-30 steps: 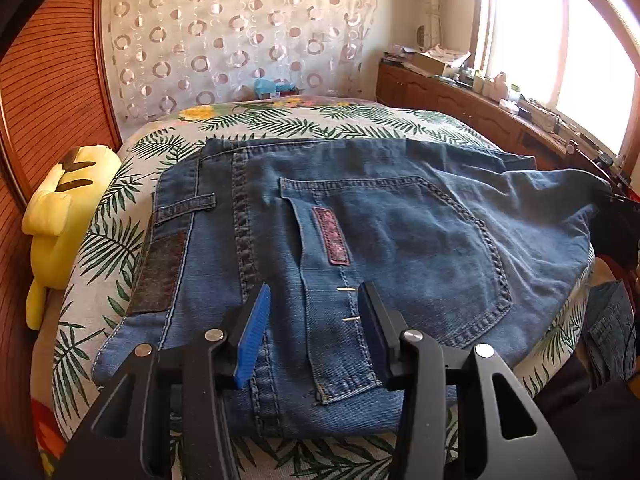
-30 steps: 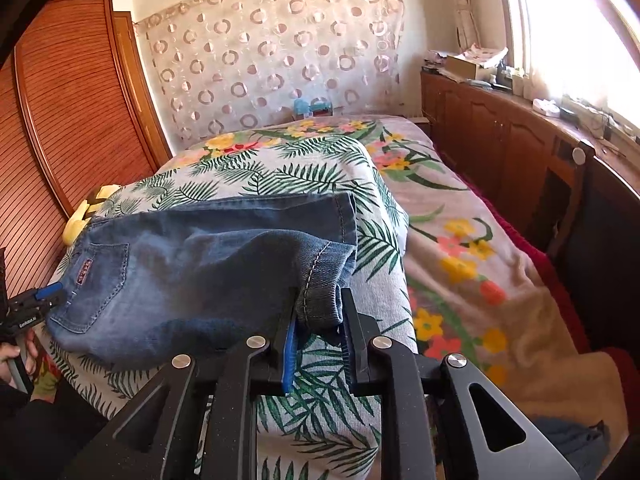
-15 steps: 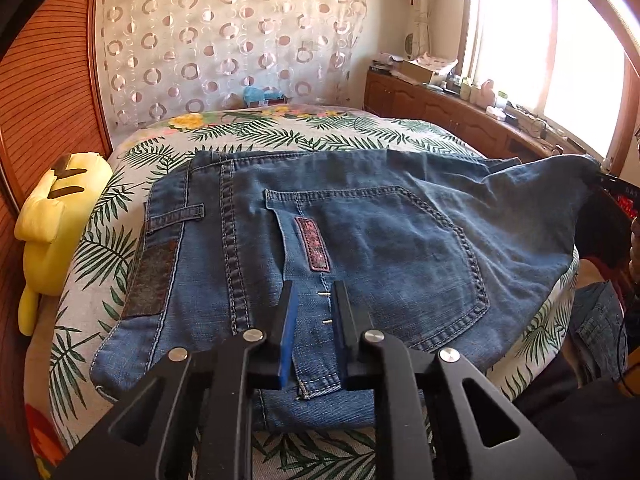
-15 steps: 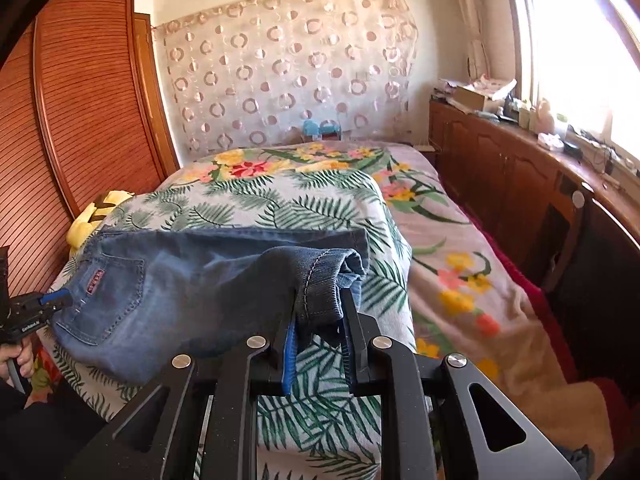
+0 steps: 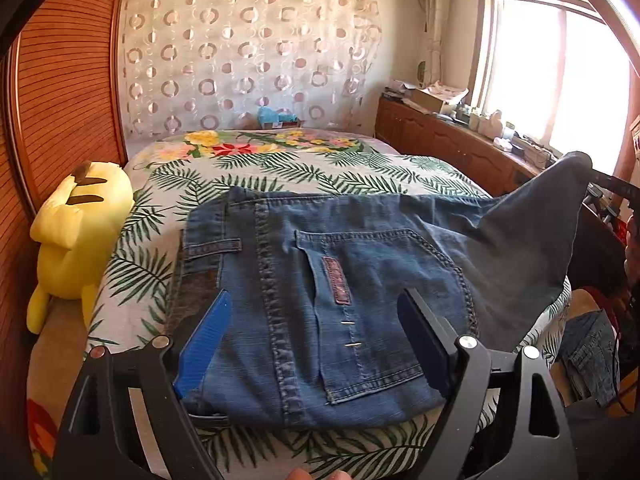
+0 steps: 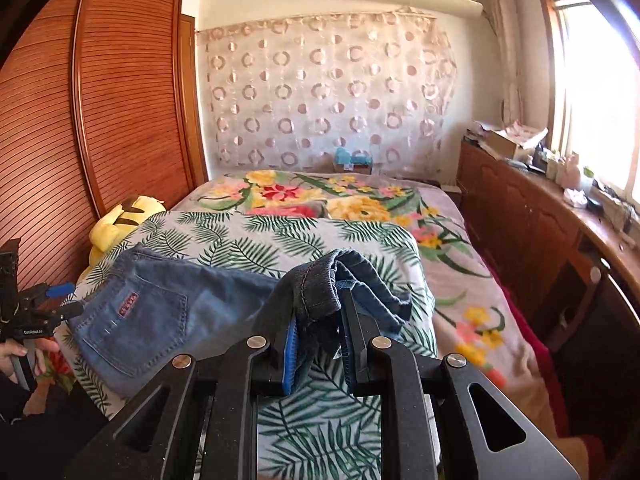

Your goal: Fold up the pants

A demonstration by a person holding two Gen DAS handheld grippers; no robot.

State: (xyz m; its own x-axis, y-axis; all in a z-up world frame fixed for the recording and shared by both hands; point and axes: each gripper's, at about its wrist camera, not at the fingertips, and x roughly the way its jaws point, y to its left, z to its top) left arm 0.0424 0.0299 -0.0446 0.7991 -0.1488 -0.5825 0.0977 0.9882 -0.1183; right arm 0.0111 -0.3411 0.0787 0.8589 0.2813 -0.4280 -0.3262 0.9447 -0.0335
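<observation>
Jeans (image 5: pixel 360 280) lie half folded; my right gripper (image 6: pixel 318 350) clamps the cuffs between its jaws, left gripper (image 5: pixel 316 340) is opening, nothing between.

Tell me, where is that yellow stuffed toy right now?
The yellow stuffed toy lies at the bed's left edge in both views, against the wooden wardrobe, just left of the jeans.
</observation>
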